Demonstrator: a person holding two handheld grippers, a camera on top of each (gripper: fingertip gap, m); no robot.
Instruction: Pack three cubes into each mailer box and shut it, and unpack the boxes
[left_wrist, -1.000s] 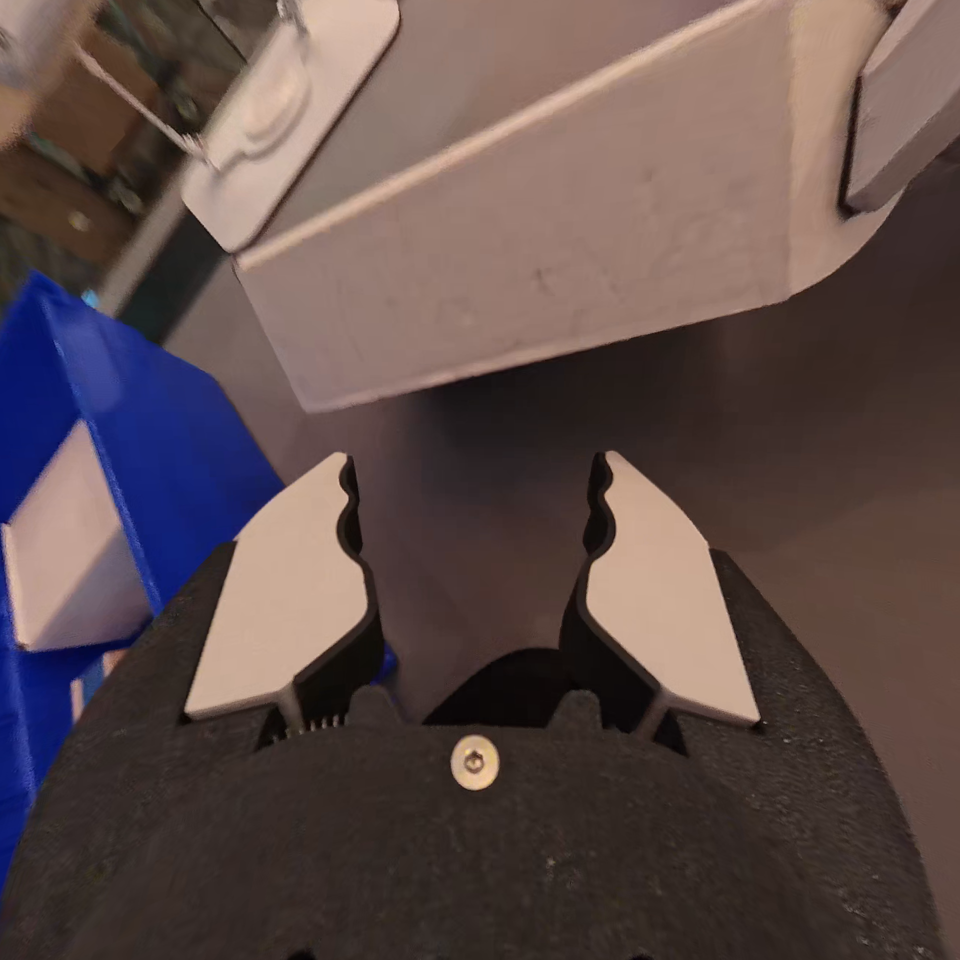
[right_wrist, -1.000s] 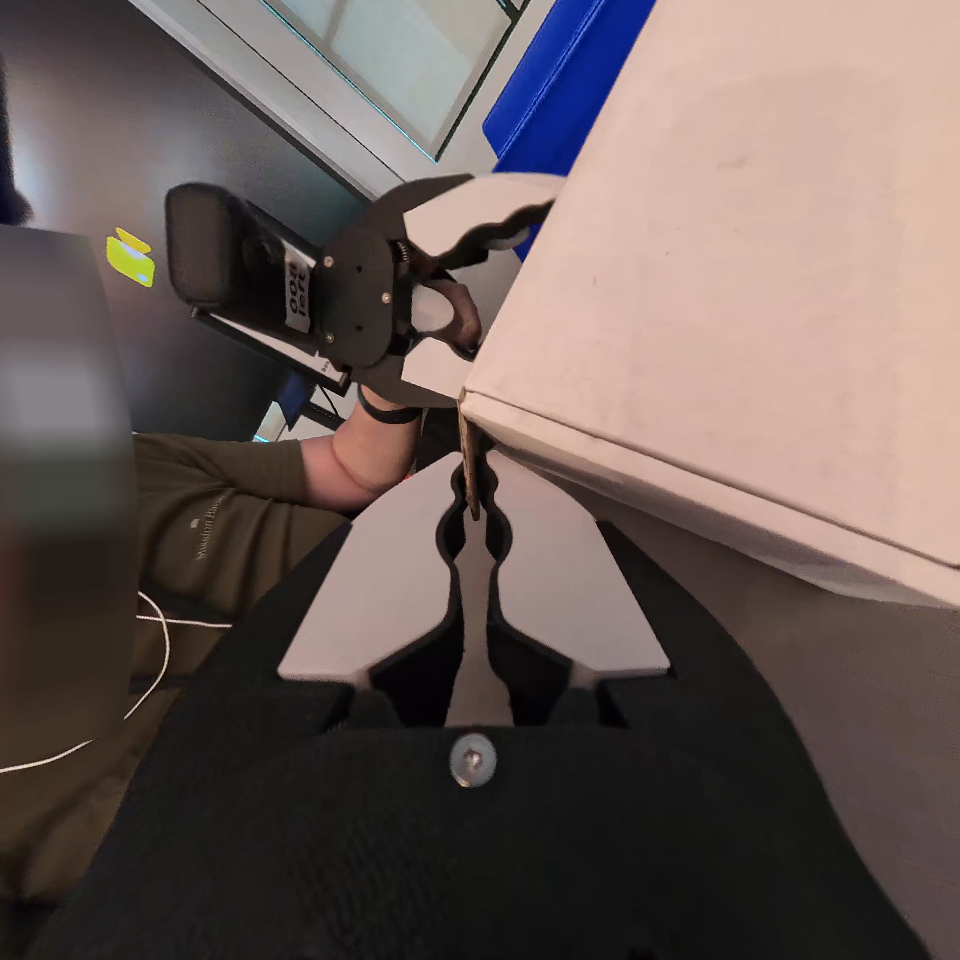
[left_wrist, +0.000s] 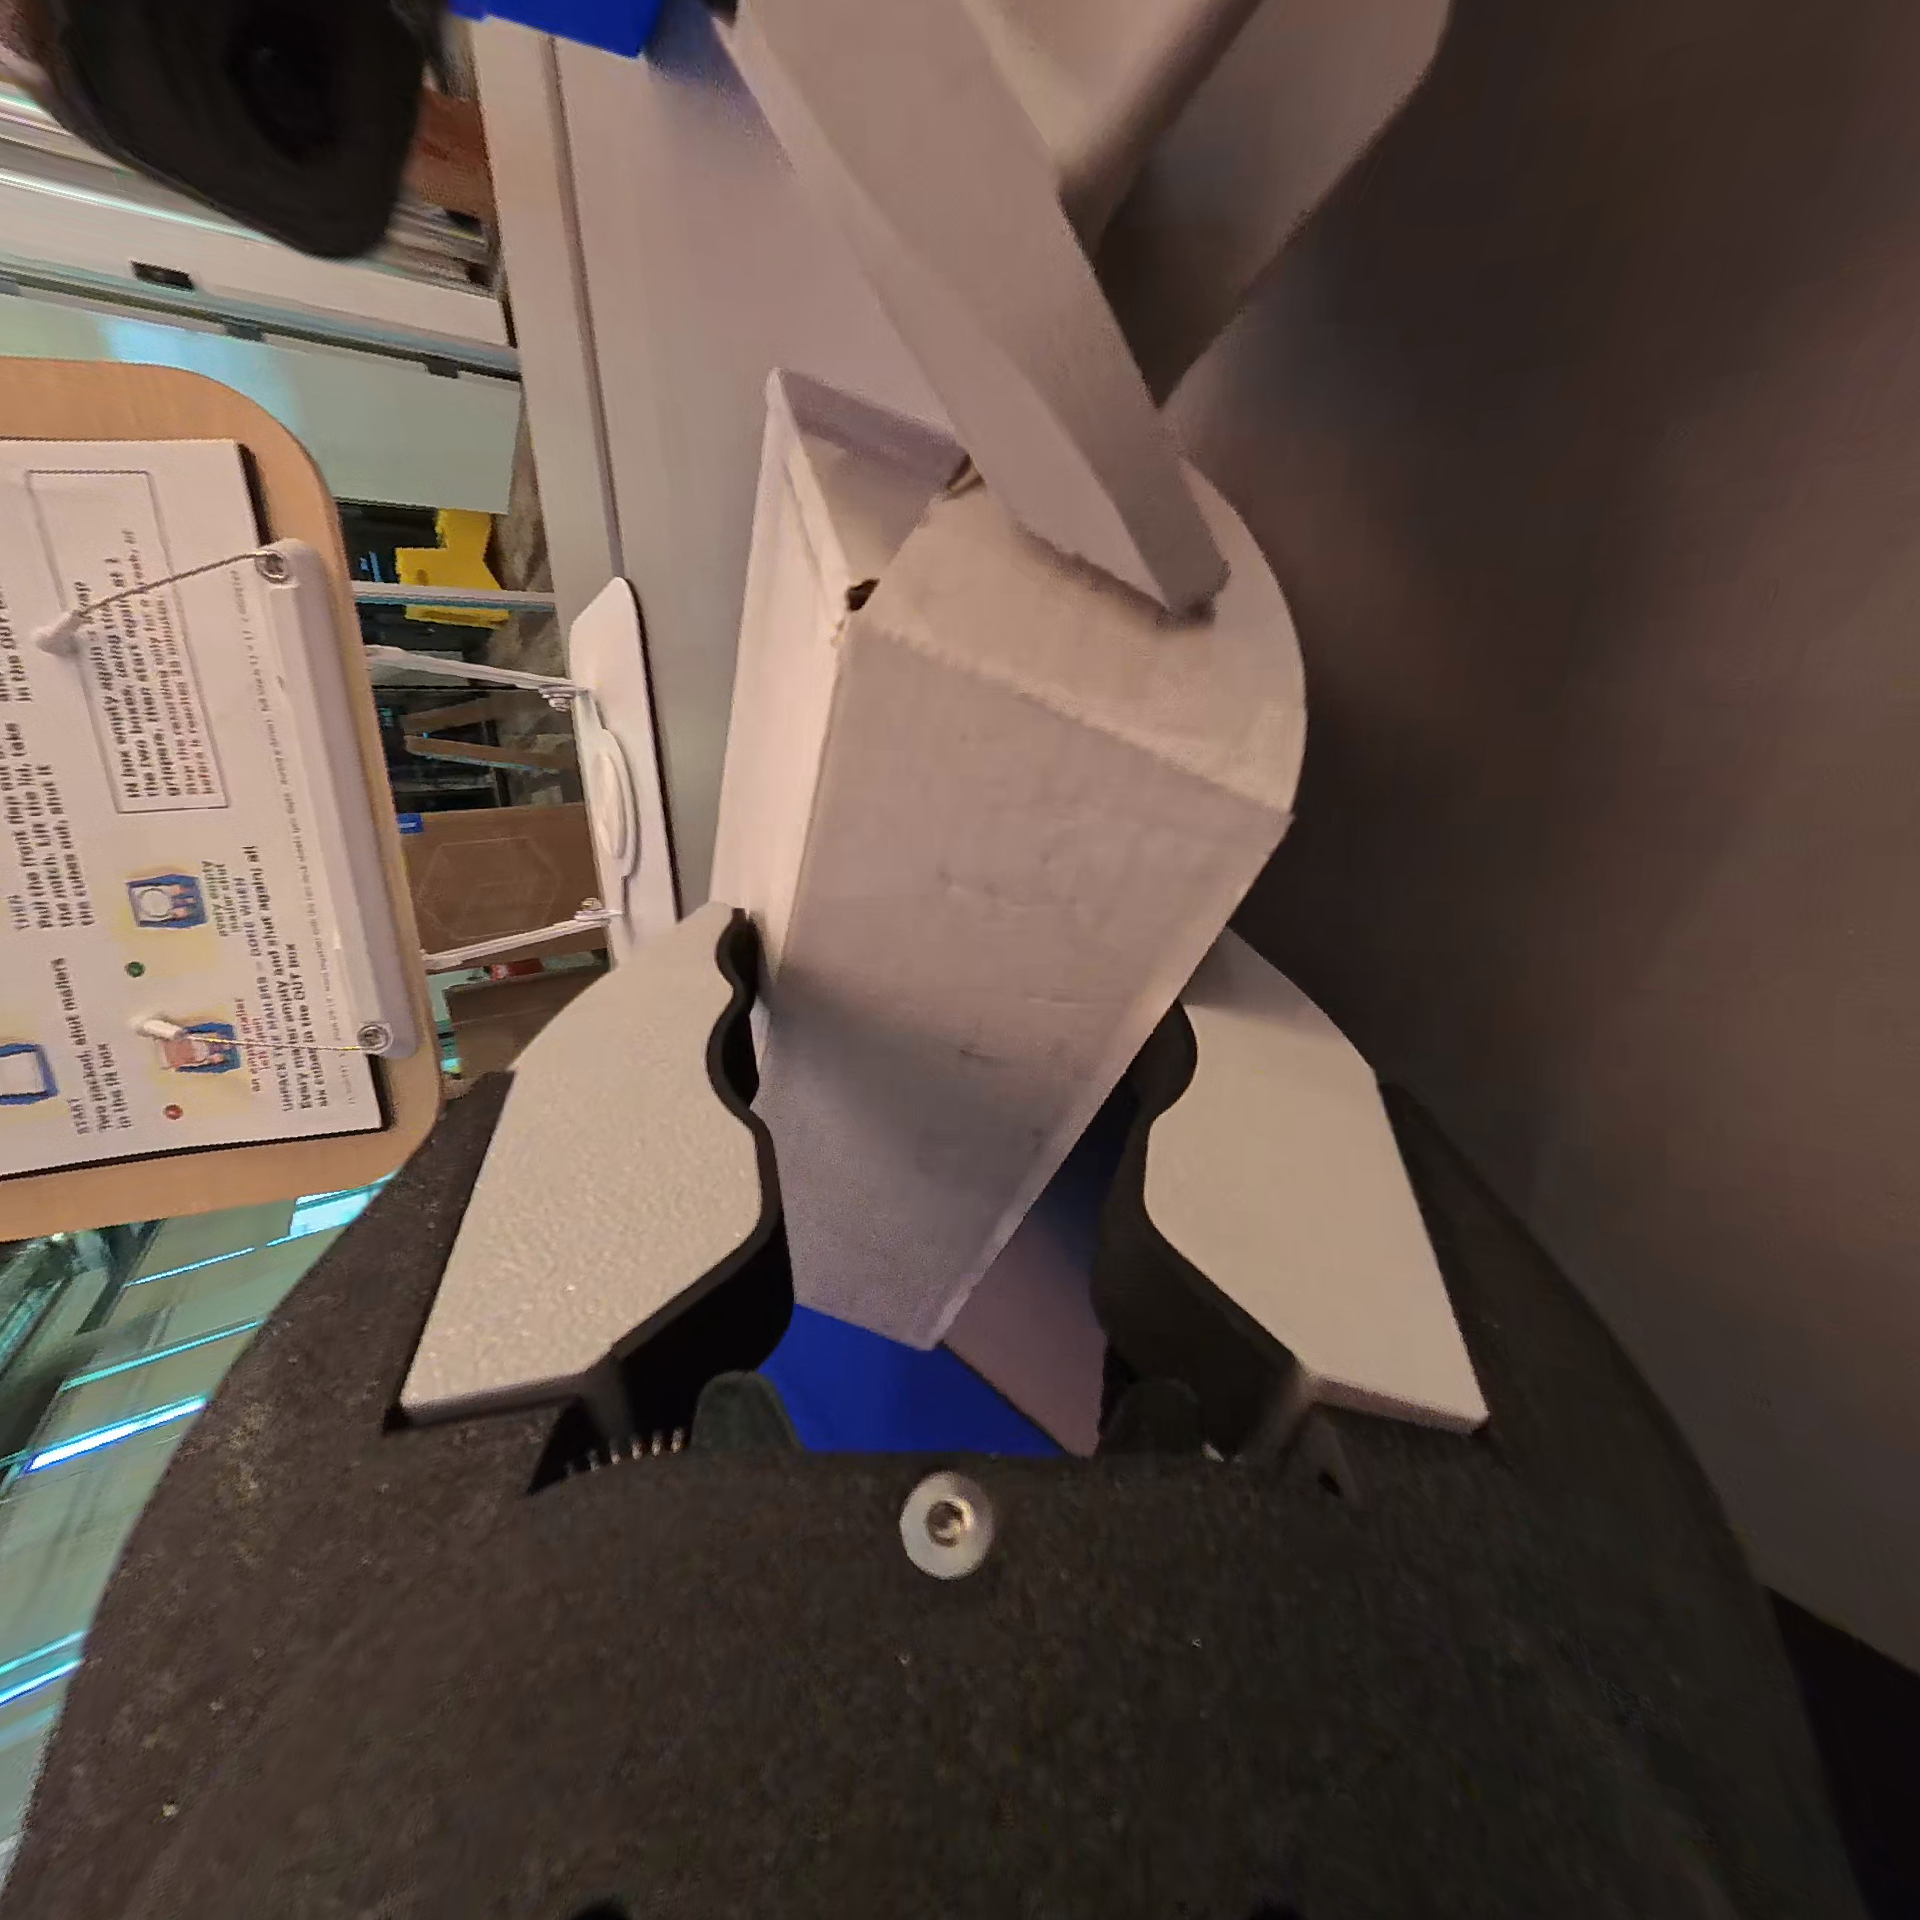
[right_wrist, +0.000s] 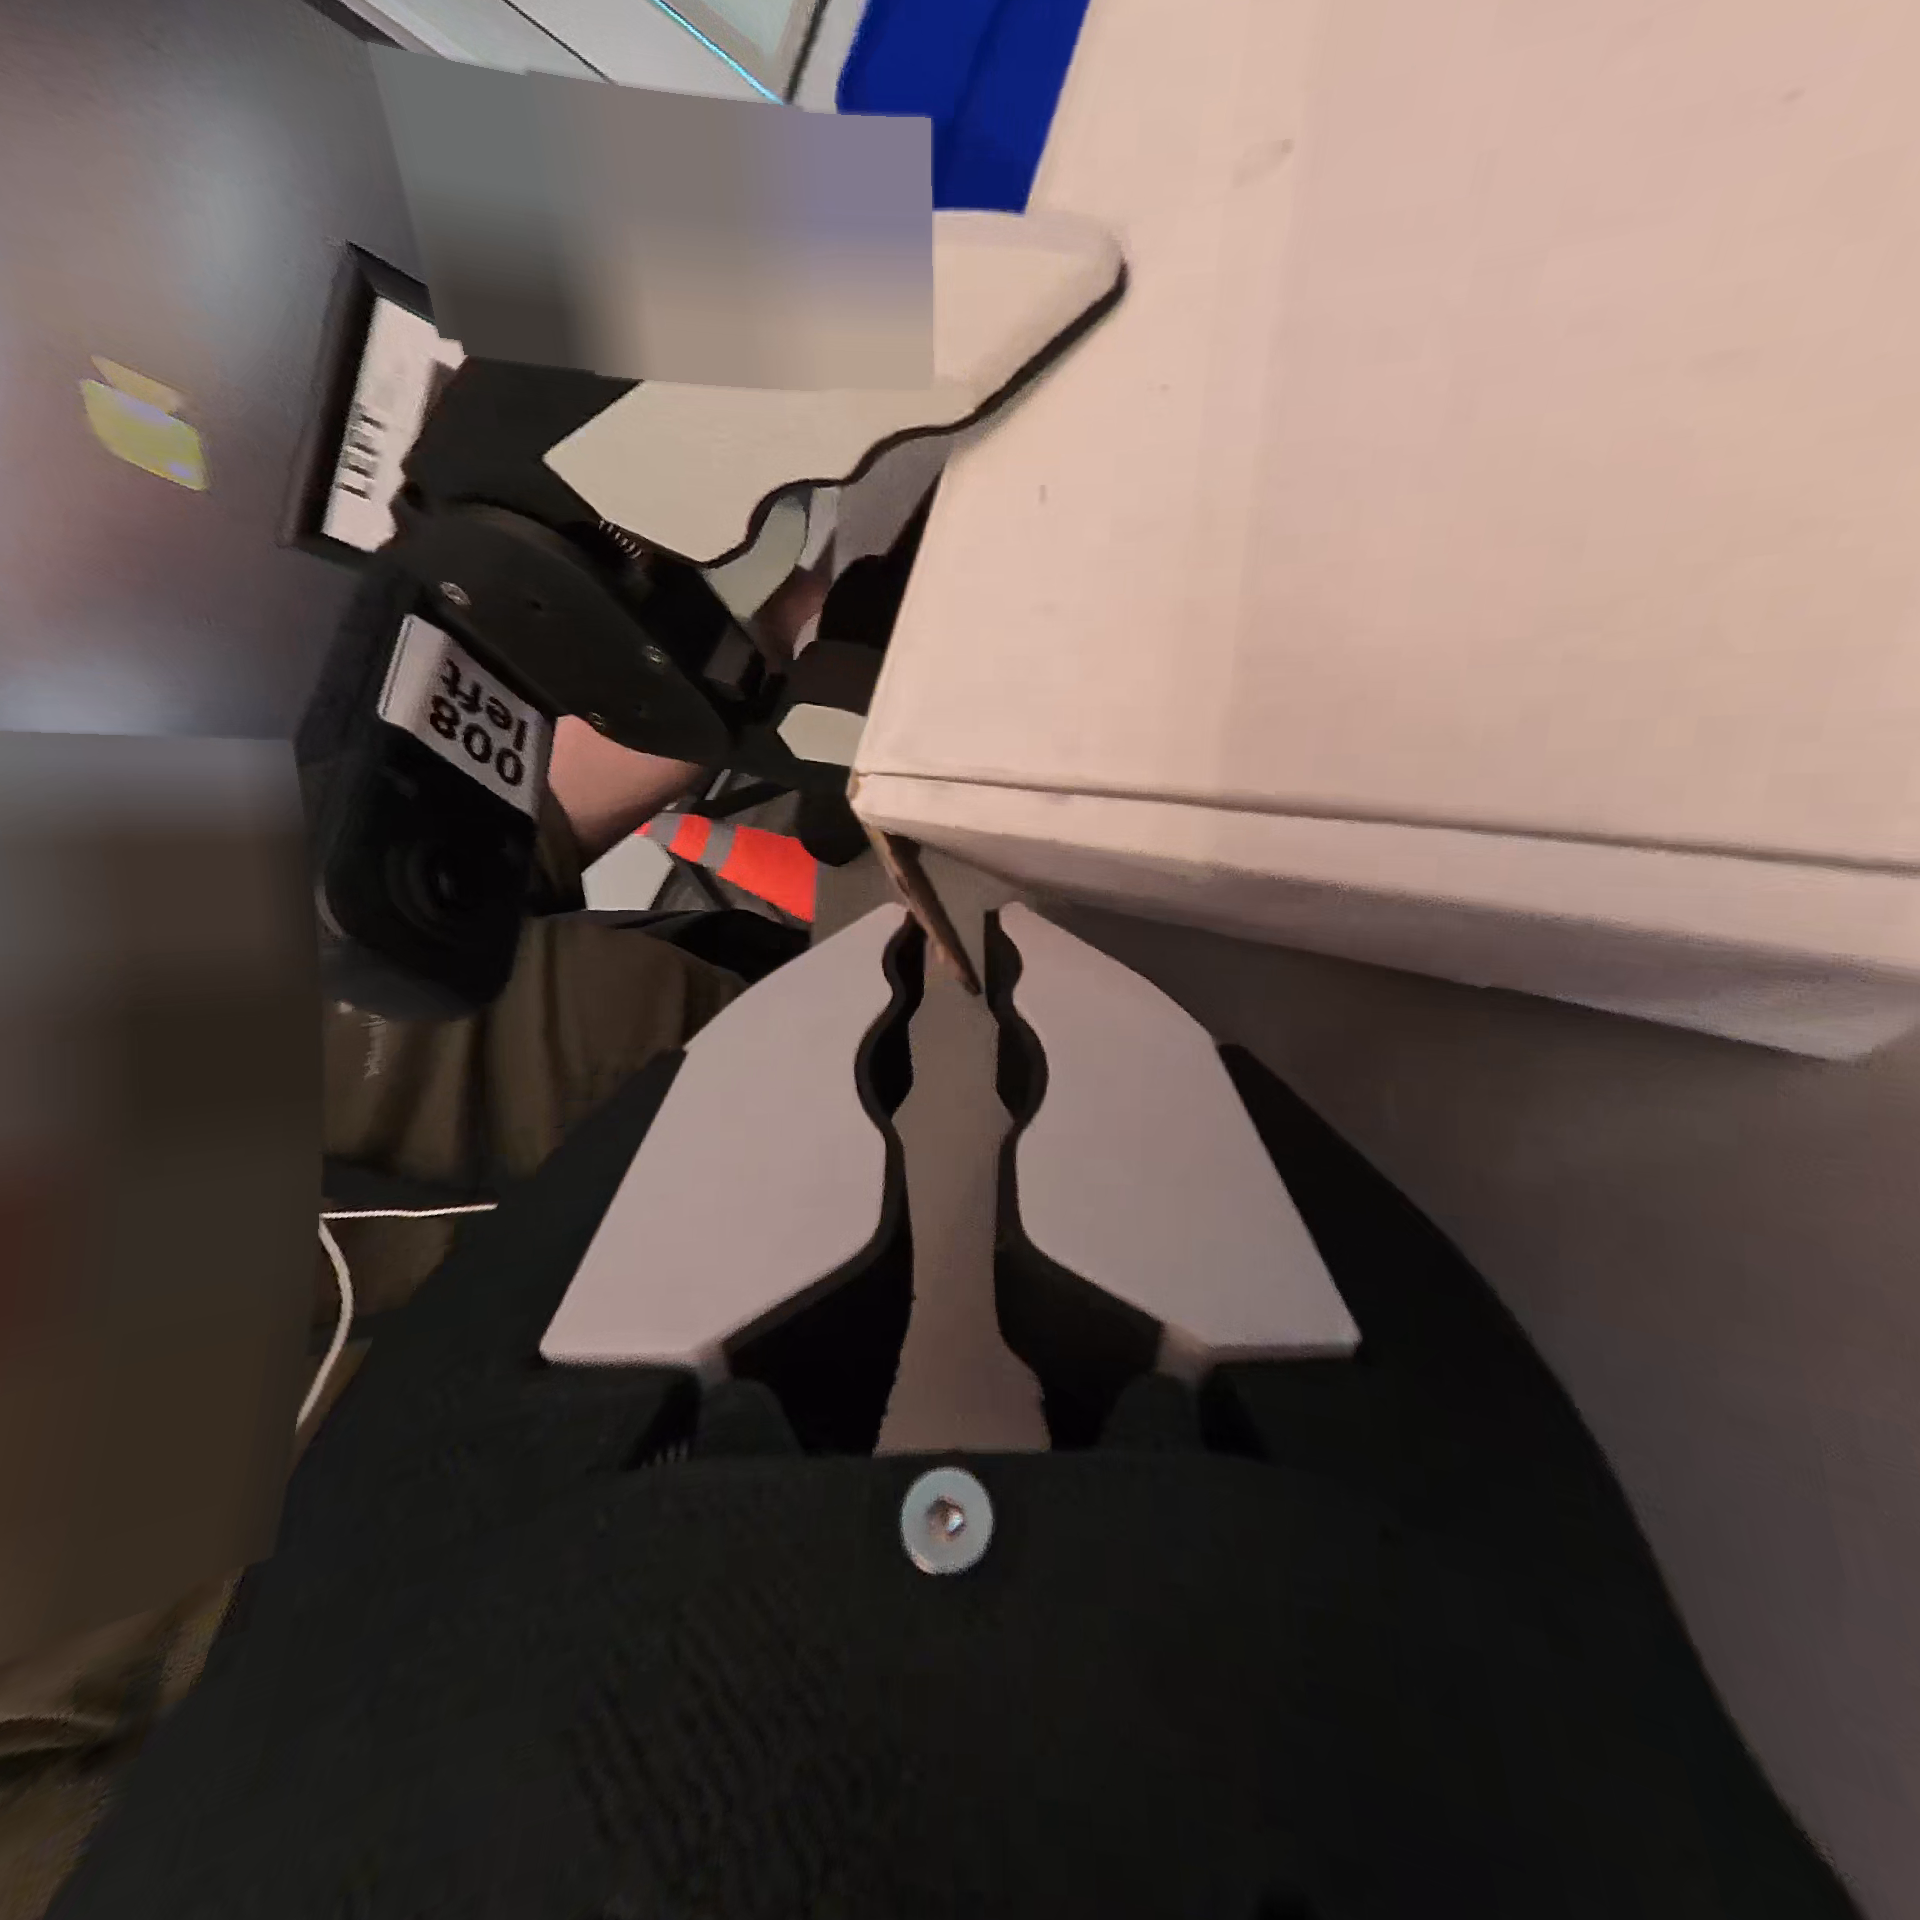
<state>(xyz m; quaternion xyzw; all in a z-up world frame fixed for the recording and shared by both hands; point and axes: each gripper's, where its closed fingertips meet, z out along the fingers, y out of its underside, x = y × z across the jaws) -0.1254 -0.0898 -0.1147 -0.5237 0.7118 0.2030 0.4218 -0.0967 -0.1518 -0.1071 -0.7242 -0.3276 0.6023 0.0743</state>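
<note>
White cardboard fills both views: the white cardboard mailer box (left_wrist: 997, 862) sits right between the fingers of the left gripper (left_wrist: 956, 997), its narrow end wall wedged into the gap, and the box is tilted, one corner pointing down toward the gripper's body. The left-hand finger (left_wrist: 613, 1153) presses flat against the box's side; the right-hand finger (left_wrist: 1288, 1174) lies behind the box's lower edge, and whether it touches is hard to tell. So the left tool straddles the box end with its jaws spread wide, gripping or just bracketing it, I cannot say for sure. A grey-white flap (left_wrist: 1018, 312) slants down across the top of the box. Behind, a patch of blue bin (left_wrist: 894, 1392) peeks out below the box, a laminated instruction sheet on a tan wooden board (left_wrist: 187, 790) hangs at the left, and the dark grey table (left_wrist: 1621, 727) runs along the right.

Over in the right wrist view, the right gripper (right_wrist: 951, 935) is clamped narrow on a thin cardboard tab (right_wrist: 935, 914) sticking out at the box's (right_wrist: 1434, 499) lower corner, brown cut edge showing between the tips. The left gripper (right_wrist: 883, 457) shows farther off here, its upper finger laid along the box's far edge. The box hangs above the table (right_wrist: 1662, 1351), held at both ends
</note>
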